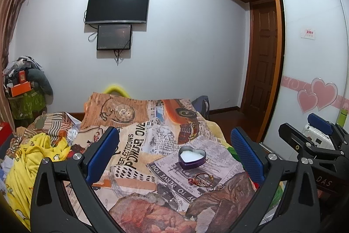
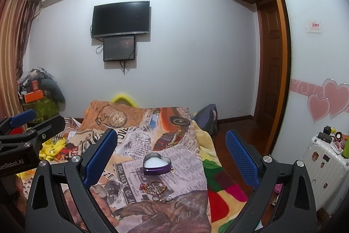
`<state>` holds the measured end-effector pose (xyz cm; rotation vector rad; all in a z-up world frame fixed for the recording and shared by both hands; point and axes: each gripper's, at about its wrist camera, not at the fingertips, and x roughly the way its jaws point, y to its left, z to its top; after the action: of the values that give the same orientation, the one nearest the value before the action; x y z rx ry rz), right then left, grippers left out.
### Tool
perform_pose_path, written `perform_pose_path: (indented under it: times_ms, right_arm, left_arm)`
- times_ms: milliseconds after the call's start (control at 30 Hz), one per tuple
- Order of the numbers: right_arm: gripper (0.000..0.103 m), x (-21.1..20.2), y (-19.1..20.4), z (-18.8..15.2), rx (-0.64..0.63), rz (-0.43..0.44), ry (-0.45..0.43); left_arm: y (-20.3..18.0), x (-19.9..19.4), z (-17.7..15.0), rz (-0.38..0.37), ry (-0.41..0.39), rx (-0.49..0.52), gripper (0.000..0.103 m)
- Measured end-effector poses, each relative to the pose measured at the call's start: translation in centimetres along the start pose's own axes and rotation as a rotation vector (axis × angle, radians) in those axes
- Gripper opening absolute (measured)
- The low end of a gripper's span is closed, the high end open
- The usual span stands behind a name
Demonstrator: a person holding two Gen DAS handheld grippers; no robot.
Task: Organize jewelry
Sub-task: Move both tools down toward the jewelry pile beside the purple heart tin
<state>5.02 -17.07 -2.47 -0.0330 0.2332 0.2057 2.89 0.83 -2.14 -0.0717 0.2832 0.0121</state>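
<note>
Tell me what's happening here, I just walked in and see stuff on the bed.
A person holds two grippers above a bed, both open and empty. On the blanket sits an open heart-shaped tin; nothing visible inside but its white lining. A small pile of jewelry lies loose just in front of it. The left gripper and right gripper touch nothing.

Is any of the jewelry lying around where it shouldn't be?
Yes. The bracelets and small rings lie loose in a tangle on the blanket, just in front of the open heart-shaped tin, which holds only white padding.
</note>
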Motion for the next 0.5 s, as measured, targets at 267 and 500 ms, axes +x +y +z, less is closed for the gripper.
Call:
perform_pose_path:
  times_ms: [267, 500]
  right_arm:
    - [0.099, 2.5, -0.5, -0.9, -0.003, -0.017, 0.087]
    - [0.099, 5.6, -1.6, -2.8, -0.005, -0.058, 0.179]
  left_arm:
    - [0.8, 3.3, -1.1, 0.017, 0.083, 0.008, 0.103]
    - [2.9, 7.1, -2.4, 0.074, 0.169, 0.007, 0.102]
